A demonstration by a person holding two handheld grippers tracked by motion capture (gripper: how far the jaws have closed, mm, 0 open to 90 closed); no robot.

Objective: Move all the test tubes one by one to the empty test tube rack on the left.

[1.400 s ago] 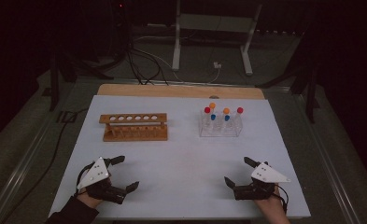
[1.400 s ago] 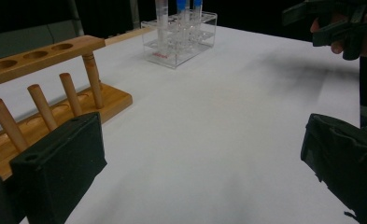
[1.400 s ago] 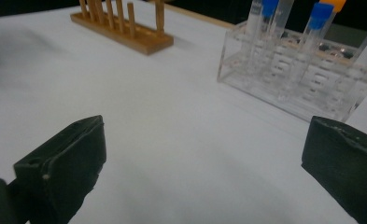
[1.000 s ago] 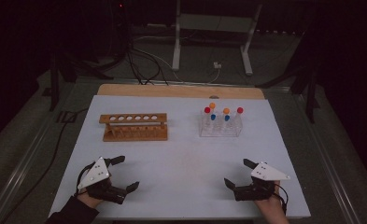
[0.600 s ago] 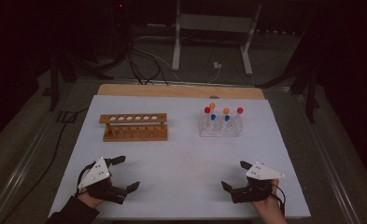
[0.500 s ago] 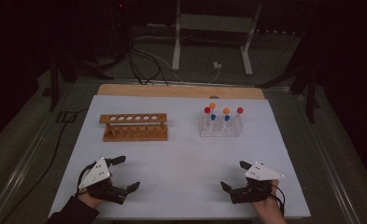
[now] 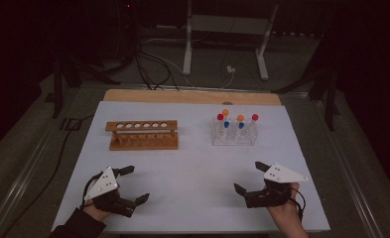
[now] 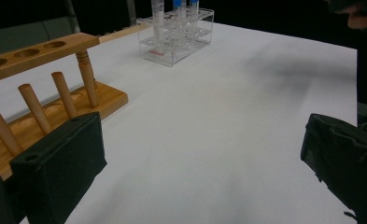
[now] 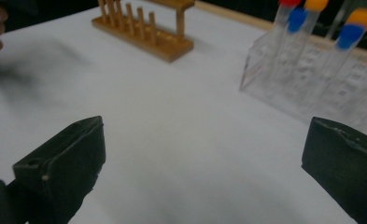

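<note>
White table (image 7: 192, 168) lay bare between the near edge and both racks. Left gripper (image 7: 131, 184) and right gripper (image 7: 249, 177) rested low near that edge, well apart, jaws spread wide, holding nothing. Beyond stood the wooden rack (image 7: 143, 134) and, to its right, the clear rack (image 7: 234, 135) of capped tubes (image 7: 240, 122).

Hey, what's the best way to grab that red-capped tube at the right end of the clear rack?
Probably from above. The red-capped tube stands upright in the clear rack, so only its cap and upper stem rise free. Close the jaws across the stem just below the cap and lift straight up. The open right gripper is nearer. Neighbouring tubes stand to its left, so come in from the rack's right end.
</note>
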